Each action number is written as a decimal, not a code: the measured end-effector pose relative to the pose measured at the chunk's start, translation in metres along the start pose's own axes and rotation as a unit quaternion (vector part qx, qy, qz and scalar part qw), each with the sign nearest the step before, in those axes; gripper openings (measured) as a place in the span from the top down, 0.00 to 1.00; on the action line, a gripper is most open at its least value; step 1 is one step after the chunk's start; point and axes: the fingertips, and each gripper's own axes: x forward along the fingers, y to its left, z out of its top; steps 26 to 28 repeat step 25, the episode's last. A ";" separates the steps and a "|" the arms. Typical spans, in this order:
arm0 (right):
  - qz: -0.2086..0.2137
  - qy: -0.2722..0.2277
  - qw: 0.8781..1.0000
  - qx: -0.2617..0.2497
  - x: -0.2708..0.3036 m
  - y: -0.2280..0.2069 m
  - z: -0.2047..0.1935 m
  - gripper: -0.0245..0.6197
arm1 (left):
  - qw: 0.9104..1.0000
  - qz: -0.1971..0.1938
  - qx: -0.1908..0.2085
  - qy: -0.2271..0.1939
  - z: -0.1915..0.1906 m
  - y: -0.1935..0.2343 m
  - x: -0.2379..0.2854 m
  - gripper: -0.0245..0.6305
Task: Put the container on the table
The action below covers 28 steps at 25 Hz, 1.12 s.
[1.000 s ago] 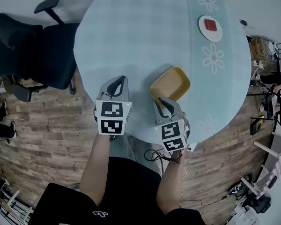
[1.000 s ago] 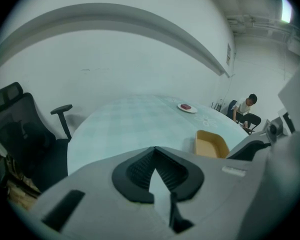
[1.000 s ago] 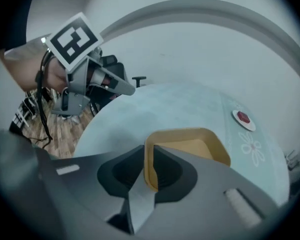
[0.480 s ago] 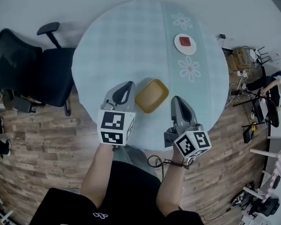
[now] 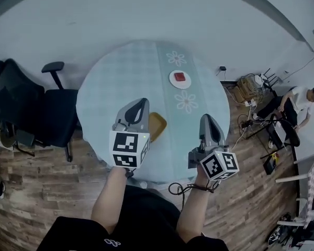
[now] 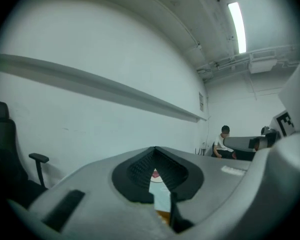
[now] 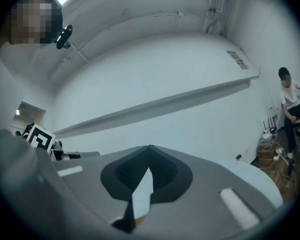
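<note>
The yellow container (image 5: 157,125) sits on the round table (image 5: 120,77) near its front edge, partly hidden behind my left gripper (image 5: 141,103). That gripper hovers just left of it, jaws shut and empty. My right gripper (image 5: 207,119) hangs to the right past the table's rim, also shut on nothing and well apart from the container. In the left gripper view the jaws meet at the tip (image 6: 155,149), and a sliver of the container (image 6: 162,215) shows through the slit. The right gripper view shows closed jaws (image 7: 149,148) pointing at a white wall.
A white plate with a red item (image 5: 179,78) lies at the table's far side on the flowered runner. A black office chair (image 5: 26,109) stands to the left. At the right a seated person (image 5: 298,101) and cables occupy the wooden floor.
The view has pulled up and back from the table. Both grippers rose away; the right one left the container's near rim. The container stays resting on the table.
</note>
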 end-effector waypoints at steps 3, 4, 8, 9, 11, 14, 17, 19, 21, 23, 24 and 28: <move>0.013 -0.005 1.000 -0.015 0.000 0.008 0.008 0.95 | 1.000 -0.003 0.012 -0.013 0.009 -0.013 -0.007 0.96; 0.013 -0.002 1.000 -0.019 0.000 0.010 0.008 0.95 | 1.000 -0.002 0.014 -0.013 0.010 -0.013 -0.011 0.96; 0.008 0.003 0.999 -0.033 0.009 0.015 0.006 0.95 | 1.000 0.017 0.018 -0.018 0.017 0.000 -0.020 0.96; 0.007 0.004 0.999 -0.035 0.010 0.016 0.005 0.95 | 0.999 0.023 0.018 -0.019 0.018 0.005 -0.021 0.96; 0.007 0.005 0.999 -0.038 0.012 0.017 0.004 0.95 | 0.999 0.031 0.017 -0.018 0.017 0.011 -0.023 0.96; 0.007 0.004 0.999 -0.044 0.011 0.020 0.005 0.95 | 0.999 0.031 0.021 -0.018 0.018 0.013 -0.025 0.96; 0.003 -0.001 0.999 -0.045 0.009 0.024 0.008 0.95 | 0.999 0.020 0.027 -0.022 0.022 0.009 -0.025 0.96; 0.008 -0.001 0.999 -0.052 0.012 0.032 0.008 0.95 | 0.999 0.012 0.027 -0.026 0.023 0.006 -0.022 0.96; 0.017 0.003 0.998 -0.066 0.015 0.038 0.008 0.95 | 0.999 0.006 0.026 -0.029 0.023 0.002 -0.018 0.96; 0.020 0.007 0.997 -0.073 0.016 0.036 0.008 0.95 | 0.999 0.001 0.025 -0.030 0.022 -0.004 -0.014 0.96; 0.019 0.009 0.997 -0.075 0.015 0.034 0.008 0.95 | 0.999 -0.001 0.025 -0.030 0.021 -0.007 -0.012 0.96; 0.019 0.011 0.997 -0.076 0.015 0.031 0.008 0.95 | 0.999 -0.002 0.025 -0.029 0.020 -0.010 -0.010 0.96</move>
